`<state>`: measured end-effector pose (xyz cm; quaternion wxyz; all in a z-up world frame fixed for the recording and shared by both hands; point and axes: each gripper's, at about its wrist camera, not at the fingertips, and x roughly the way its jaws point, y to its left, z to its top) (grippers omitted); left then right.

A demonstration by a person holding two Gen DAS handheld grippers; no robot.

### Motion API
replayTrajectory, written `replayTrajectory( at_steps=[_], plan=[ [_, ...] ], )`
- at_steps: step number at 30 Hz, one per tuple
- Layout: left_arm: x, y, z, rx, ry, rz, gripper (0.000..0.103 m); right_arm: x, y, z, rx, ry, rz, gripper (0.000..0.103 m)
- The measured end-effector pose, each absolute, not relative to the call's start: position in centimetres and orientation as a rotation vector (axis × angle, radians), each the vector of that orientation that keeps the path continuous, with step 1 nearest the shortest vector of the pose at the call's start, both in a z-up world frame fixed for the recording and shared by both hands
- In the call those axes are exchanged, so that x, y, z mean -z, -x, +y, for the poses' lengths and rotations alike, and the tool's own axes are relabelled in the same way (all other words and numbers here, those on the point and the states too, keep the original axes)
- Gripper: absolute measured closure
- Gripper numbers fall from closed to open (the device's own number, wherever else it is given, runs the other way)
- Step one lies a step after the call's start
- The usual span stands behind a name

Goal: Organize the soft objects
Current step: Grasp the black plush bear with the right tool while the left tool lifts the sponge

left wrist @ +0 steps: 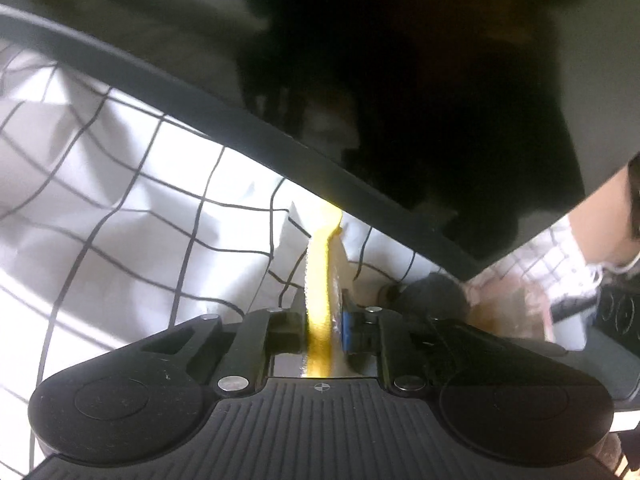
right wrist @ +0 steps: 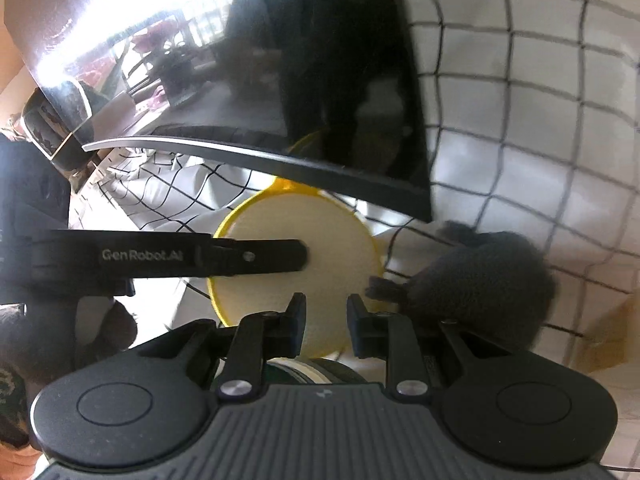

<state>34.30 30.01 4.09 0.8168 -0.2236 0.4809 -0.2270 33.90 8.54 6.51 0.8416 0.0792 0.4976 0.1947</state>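
My left gripper (left wrist: 322, 312) is shut on a flat round yellow pad (left wrist: 319, 280), seen edge-on between its fingers. In the right wrist view the same pad (right wrist: 320, 248) shows face-on, cream with a yellow rim, held above the white grid-patterned sheet (right wrist: 540, 120), with a left gripper finger (right wrist: 256, 258) clamped across it. My right gripper (right wrist: 323, 320) is open just in front of the pad's lower edge, holding nothing. A dark grey fuzzy soft object (right wrist: 480, 288) lies on the sheet to the right of the pad; it also shows in the left wrist view (left wrist: 430, 294).
A large black glossy screen (right wrist: 320, 80) lies on the sheet just behind the pad, its edge close above it; it fills the top of the left wrist view (left wrist: 400, 80). A green and white round object (right wrist: 304, 372) sits under my right gripper.
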Motion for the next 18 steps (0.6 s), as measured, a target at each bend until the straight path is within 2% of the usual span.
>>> replayTrajectory(
  at_steps=[5,7,9,11,18],
  plan=[
    [-5.2,-31.4,30.7,0.426,0.456,0.924,0.086,-10.9,-30.1,6.7,-0.45,-0.057,0.915,0.077],
    [-6.3,-29.4,30.9,0.405,0.425,0.87,0.086,-13.0,-28.5,5.6,-0.438,-0.002,0.853,0.069],
    [-7.3,-27.0,30.7,0.37,0.37,0.822,0.086,-14.6,-27.4,4.5,-0.401,0.047,0.801,0.054],
    [-8.0,-25.3,30.0,0.332,0.305,0.787,0.086,-15.7,-26.6,3.7,-0.35,0.112,0.762,0.045],
    [-9.0,-20.4,29.8,0.273,0.274,0.723,0.086,-15.5,-25.0,1.5,-0.241,0.292,0.75,0.04]
  ],
)
